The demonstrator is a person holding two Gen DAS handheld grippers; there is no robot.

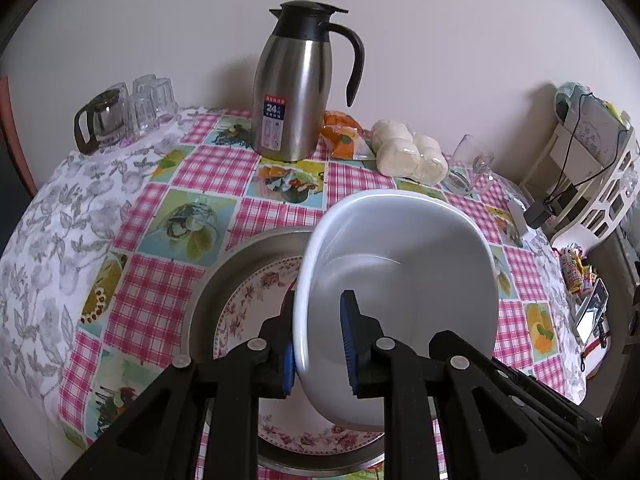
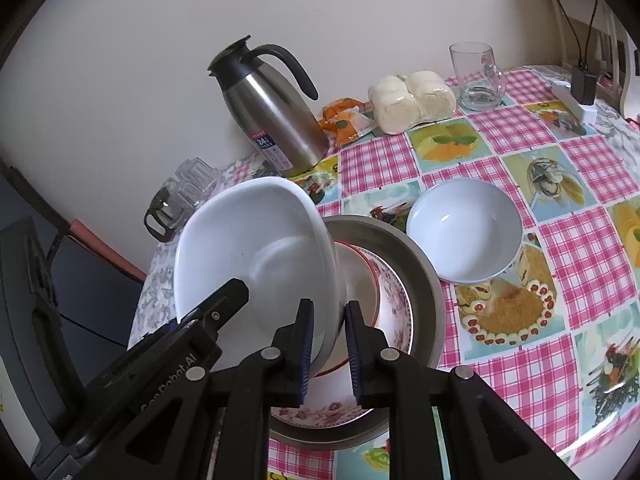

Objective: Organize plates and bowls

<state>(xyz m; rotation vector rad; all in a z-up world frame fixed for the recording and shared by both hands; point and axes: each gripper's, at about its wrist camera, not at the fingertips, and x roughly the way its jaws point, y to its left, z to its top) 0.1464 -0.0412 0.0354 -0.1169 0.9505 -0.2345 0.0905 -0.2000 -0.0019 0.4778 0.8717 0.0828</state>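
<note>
Near the front edge of the bench (image 2: 560, 200), a large white bowl (image 1: 400, 272) is being held tilted above a stack of dishes. Both grippers are gripping it by opposite sides of its rim. The left hand-held gripper (image 1: 320, 340) is sitting clamped on the bowl's rim, one blue pad inside the bowl and the other outside the wall. The right hand-held gripper (image 2: 328, 344) is likewise sitting clamped on the rim, its pads pressing on either side of the wall.

Under the tilted bowl, a flowered plate (image 1: 248, 308) is lying inside a wide metal pan (image 1: 224, 264), and in the right wrist view a red-rimmed dish (image 2: 360, 280) is resting on that plate. A smaller white bowl (image 2: 466, 232) is sitting just beside the pan, toward the bench's right side.

Along the back edge, by the wall, a steel jug (image 1: 294, 88) is standing upright, with an orange packet (image 1: 342, 134) and wrapped buns (image 1: 410, 152) beside it, then a glass mug (image 2: 478, 76). At the back left corner, a small glass pot (image 1: 102, 120) and upturned glasses (image 1: 154, 100) are grouped together.
</note>
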